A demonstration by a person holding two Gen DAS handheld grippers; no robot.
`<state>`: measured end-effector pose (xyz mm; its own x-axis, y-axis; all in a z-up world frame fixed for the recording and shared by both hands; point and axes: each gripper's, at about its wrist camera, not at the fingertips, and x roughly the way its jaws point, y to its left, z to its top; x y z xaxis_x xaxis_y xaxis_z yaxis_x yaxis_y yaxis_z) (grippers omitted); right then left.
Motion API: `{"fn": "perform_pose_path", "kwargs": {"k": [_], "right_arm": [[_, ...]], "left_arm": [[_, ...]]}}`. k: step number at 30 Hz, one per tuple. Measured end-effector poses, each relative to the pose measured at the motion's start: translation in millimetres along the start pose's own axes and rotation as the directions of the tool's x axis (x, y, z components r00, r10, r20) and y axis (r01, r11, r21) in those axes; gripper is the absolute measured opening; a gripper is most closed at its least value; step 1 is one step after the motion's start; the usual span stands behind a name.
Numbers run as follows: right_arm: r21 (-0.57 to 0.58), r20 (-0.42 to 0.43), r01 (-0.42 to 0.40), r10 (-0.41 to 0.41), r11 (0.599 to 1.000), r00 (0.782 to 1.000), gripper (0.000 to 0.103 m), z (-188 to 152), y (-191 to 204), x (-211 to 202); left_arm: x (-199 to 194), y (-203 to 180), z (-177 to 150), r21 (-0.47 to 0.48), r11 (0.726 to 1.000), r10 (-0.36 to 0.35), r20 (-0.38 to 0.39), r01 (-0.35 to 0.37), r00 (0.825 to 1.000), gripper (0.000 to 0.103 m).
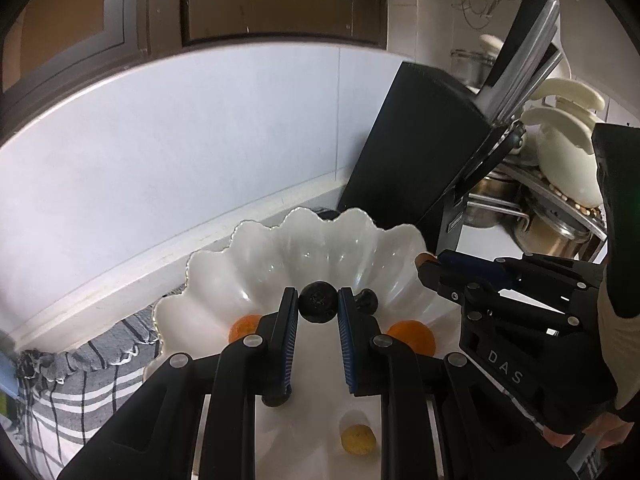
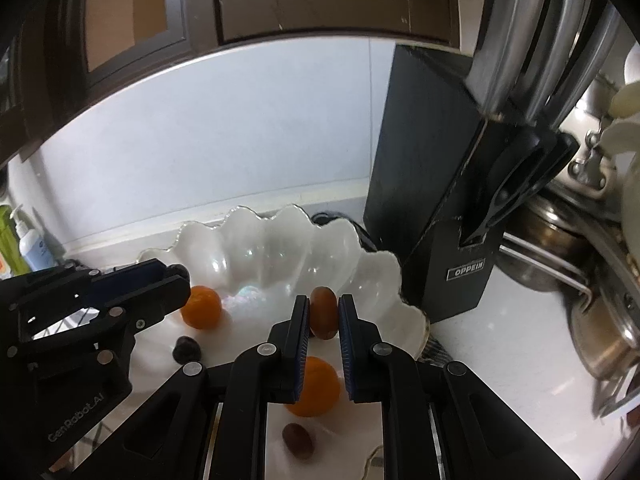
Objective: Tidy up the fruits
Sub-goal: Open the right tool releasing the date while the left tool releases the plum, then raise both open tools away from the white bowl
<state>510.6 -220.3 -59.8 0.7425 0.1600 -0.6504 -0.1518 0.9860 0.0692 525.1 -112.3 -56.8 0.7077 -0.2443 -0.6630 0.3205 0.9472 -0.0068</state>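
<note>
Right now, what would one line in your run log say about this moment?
left gripper: shut on dark round fruit | right gripper: shut on brown oval fruit | both over white scalloped bowl | bowl holds two orange fruits

Both wrist views are evenly lit and fairly sharp at the centre. Small glints sit on the glossy white bowl [image 1: 256, 264], and the steel pots [image 2: 600, 344] shine. Fisheye bending curves the cabinet edge [image 1: 160, 64]; the corners go black and the edges soften.
</note>
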Motion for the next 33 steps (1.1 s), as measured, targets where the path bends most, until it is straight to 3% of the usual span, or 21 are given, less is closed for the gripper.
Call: {"fn": "perform_pose_path", "kwargs": {"k": [8,12,14,16,27,33], "right_arm": [[0.016,-0.031,-0.002,0.003,1.0,1.0,0.017,-3,-4,12],[0.011,-0.04,0.007,-0.006,1.0,0.999,0.018,-4,-5,13],[0.012,-0.039,0.014,-0.014,1.0,0.999,0.027,-6,-6,12],[0.013,-0.032,0.018,-0.017,1.0,0.999,0.032,-6,-6,10],[-0.012,0.025,0.036,-0.035,0.999,0.999,0.032,-7,0,-23],[-0.012,0.065,0.007,-0.006,1.0,0.998,0.032,-9,7,-47]], "left_arm": [[16,0,-2,0.003,1.0,0.011,-0.047,-0.011,0.999,0.022],[19,1,-2,-0.003,0.999,0.032,-0.048,-0.032,0.998,0.039],[17,1,-4,0.002,0.999,0.046,-0.042,-0.046,0.998,0.04],[15,1,-4,0.002,0.999,0.054,-0.038,-0.054,0.998,0.047],[-12,6,-5,-0.028,0.995,0.099,-0.006,-0.099,0.995,0.06],[-44,1,-6,-0.026,0.991,0.13,0.061,-0.128,0.99,0.07]]}}
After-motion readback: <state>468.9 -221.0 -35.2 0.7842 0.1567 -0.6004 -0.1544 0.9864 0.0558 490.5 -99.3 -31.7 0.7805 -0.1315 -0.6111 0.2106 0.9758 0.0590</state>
